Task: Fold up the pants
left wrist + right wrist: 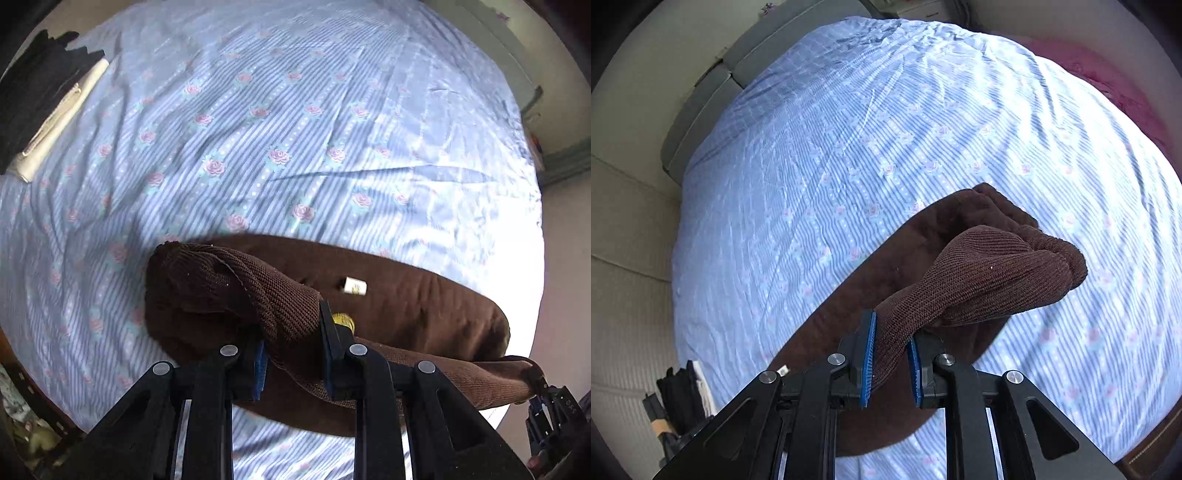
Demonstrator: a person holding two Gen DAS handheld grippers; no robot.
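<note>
A bed [332, 110] in blue striped, rose-printed sheets carries the brown knit pants [424, 306] at 6 o'clock. The left tool [291, 354] and right tool [892, 354] each pinch a bunched edge. Soft, limp and light, the pants look best gripped at corners.

Brown knit pants [406, 295] bunched on the bed sheet [295, 147]; both ends lifted.
</note>
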